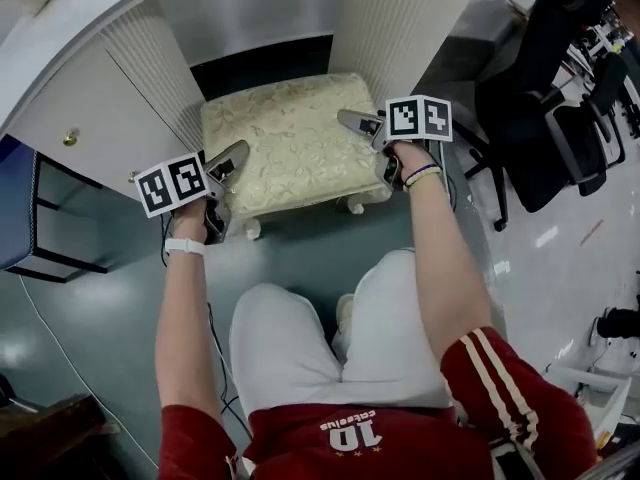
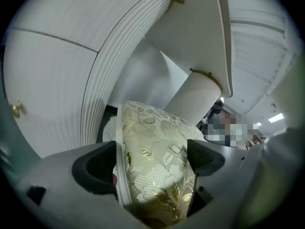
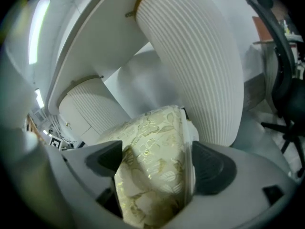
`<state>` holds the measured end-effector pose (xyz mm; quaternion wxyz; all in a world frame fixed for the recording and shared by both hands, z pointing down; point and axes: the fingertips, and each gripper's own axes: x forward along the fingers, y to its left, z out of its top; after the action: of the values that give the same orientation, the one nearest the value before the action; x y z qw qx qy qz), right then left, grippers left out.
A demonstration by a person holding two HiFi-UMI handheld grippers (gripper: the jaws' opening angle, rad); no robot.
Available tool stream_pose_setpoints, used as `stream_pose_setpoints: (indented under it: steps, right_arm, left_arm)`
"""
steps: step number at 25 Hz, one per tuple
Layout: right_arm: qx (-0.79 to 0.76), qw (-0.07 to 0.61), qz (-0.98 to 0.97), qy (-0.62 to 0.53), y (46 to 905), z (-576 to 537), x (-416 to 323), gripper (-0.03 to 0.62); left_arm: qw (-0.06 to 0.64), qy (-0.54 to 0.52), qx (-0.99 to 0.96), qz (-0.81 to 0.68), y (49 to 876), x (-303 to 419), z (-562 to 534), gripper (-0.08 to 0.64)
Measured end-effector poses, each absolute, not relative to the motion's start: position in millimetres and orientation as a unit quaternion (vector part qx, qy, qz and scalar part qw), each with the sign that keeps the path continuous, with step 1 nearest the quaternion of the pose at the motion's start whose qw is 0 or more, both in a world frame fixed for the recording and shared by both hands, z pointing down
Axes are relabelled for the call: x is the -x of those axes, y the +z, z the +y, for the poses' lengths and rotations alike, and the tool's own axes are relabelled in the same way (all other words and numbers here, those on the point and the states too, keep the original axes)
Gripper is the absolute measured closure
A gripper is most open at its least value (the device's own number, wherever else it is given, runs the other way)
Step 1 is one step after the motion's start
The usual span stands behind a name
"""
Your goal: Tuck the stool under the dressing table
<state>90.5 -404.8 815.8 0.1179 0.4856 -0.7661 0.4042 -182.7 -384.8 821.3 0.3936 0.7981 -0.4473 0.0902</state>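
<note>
Now one stool [image 1: 290, 138]; left tool [image 2: 152, 157], right tool [image 3: 158, 162] clamping.

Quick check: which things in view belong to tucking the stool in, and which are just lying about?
Job: cream floral-cushioned stool; white dressing table with ribbed pedestals; left gripper and right gripper, jaws closed on the stool's seat edges.
Just about: black office chairs; dark blue unit on a black frame.
</note>
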Motion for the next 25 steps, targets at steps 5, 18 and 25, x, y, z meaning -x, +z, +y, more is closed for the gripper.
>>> stream_pose_setpoints:
  steps: [5, 18, 25]
  right_arm:
    - [-0.499, 0.157, -0.787, 0.328, 807, -406, -85, 0.178]
    - [-0.353, 0.227, -0.875, 0.241, 803, -341, -64, 0.020]
    - [-0.341, 0.337, -0.860, 0.173, 816, -322, -74, 0.078]
  left_arm:
    - [0.335, 0.122, -0.820, -0.447, 815, 182, -396, 0.103]
    - [0.196, 0.256, -0.880, -0.348, 809, 157, -319, 0.037]
    - [0.164, 0.320, -0.852, -0.381, 822, 164, -309, 0.077]
